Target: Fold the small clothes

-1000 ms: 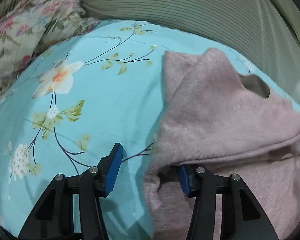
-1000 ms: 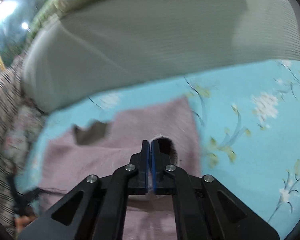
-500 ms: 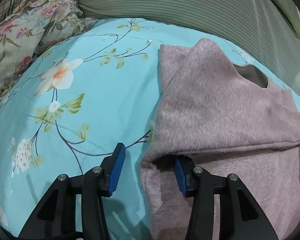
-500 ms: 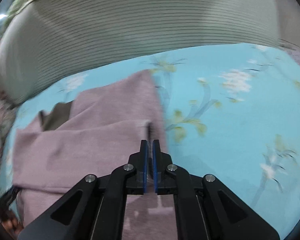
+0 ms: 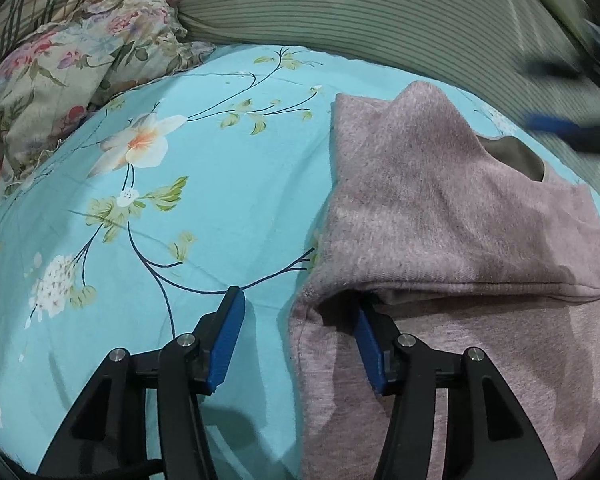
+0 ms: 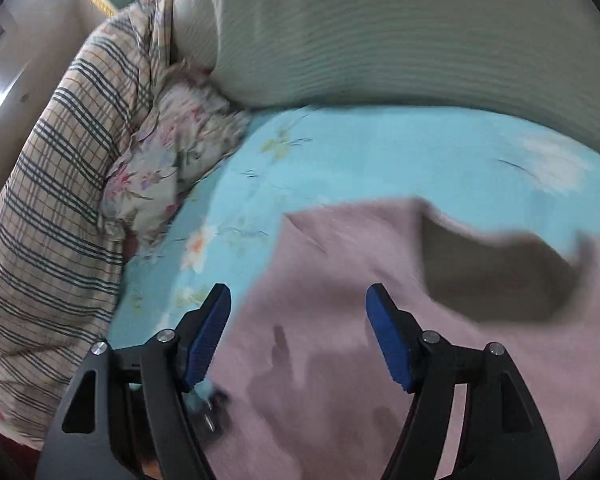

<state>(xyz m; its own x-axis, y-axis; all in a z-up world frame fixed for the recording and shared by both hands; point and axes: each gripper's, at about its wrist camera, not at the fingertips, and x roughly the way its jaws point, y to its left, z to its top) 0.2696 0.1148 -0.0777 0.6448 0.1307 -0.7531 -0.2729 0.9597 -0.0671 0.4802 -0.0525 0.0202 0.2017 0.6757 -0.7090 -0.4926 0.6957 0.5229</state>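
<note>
A mauve fleece garment [image 5: 440, 208] lies on the turquoise floral bedsheet [image 5: 204, 208], its upper part folded over the lower part along a crosswise fold. Its dark neck opening [image 5: 512, 156] shows at the far right. My left gripper [image 5: 298, 316] is open at the garment's left edge, the right finger tucked under the fold, the left finger over bare sheet. In the right wrist view the garment [image 6: 340, 320] fills the lower frame, the neck opening [image 6: 496, 280] to the right. My right gripper [image 6: 298, 312] is open and empty above it. The view is blurred.
A striped green cushion [image 5: 380, 20] runs along the back. A floral pillow [image 5: 80, 64] and a plaid blanket [image 6: 52, 216] lie at the left. The right gripper shows blurred at the left wrist view's far right edge [image 5: 568, 128].
My right gripper has opened, let go of the garment and swung left over it. The left gripper has stayed open at the garment's left edge, edging slightly nearer.
</note>
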